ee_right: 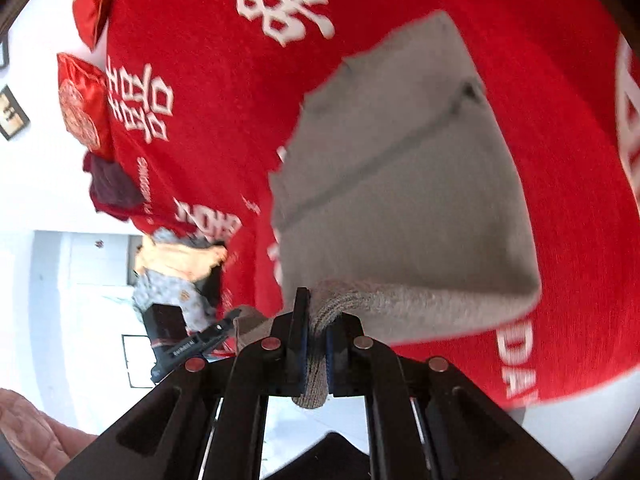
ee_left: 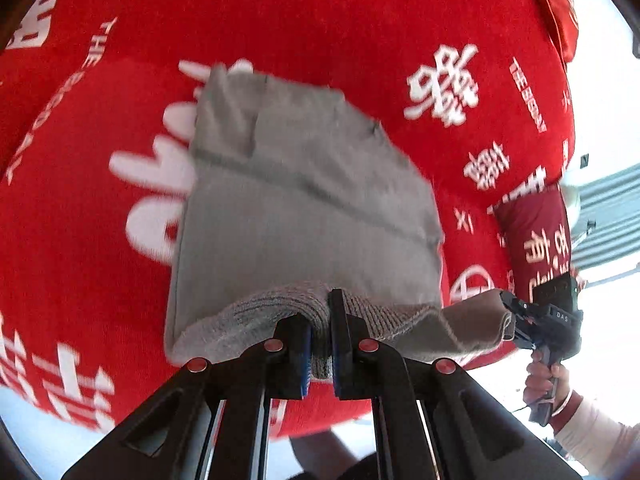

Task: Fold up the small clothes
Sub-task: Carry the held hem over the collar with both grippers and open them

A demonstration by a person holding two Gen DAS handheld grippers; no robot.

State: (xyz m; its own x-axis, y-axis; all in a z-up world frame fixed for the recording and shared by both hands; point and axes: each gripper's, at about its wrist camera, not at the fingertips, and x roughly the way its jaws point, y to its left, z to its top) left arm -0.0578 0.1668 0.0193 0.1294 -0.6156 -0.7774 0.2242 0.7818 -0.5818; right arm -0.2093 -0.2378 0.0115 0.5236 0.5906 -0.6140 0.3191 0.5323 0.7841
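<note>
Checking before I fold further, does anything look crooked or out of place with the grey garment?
Nothing stands out. The grey knit garment hangs fairly evenly over the red printed cloth, its ribbed edge pinched by left gripper and right gripper.

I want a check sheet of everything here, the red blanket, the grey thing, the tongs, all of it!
Surface: red blanket with white lettering, spread flat.
Job's things: grey garment, lifted by its ribbed hem, hanging over the blanket.
Clutter: heap of clothes at the blanket's edge; red cushions.
Grippers: left tongs shut on the hem; right tongs shut on the hem further along.
Cables: nothing seen.
Surroundings: white wall with a framed picture.
</note>
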